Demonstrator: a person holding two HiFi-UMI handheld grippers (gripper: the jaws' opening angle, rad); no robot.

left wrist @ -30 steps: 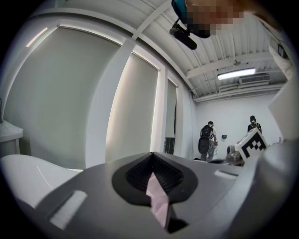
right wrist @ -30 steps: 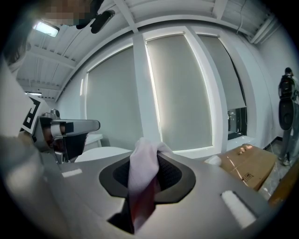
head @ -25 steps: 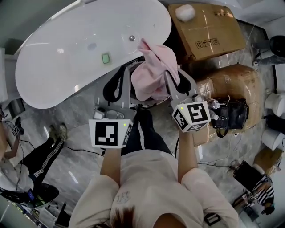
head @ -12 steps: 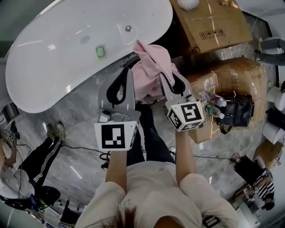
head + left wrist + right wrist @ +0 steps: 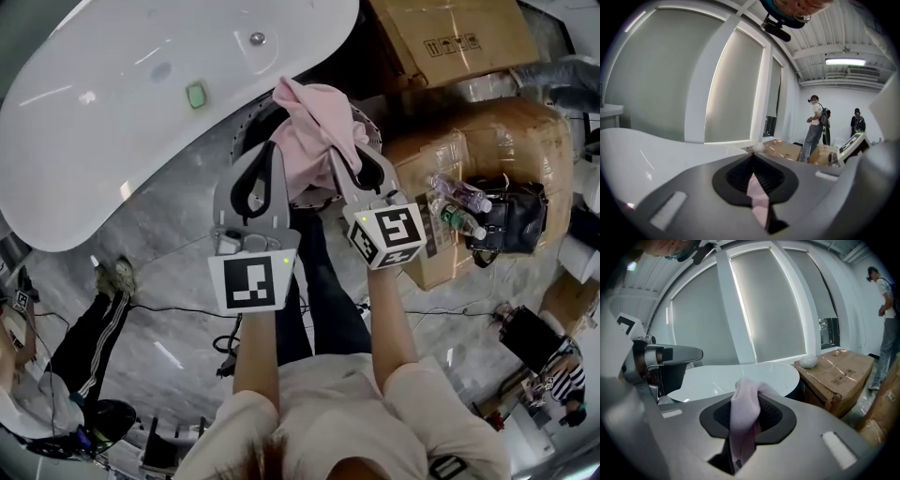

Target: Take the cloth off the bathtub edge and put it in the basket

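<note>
cloth (image 5: 314, 131) | pink | bunched, hanging | pinched at two spots

We record no legible words or numbers; only printed handling pictograms, atop the cardboard box (image 5: 450, 33).

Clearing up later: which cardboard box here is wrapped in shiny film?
The big box beside the black bag; the other box, by the bathtub, is bare cardboard.
</note>
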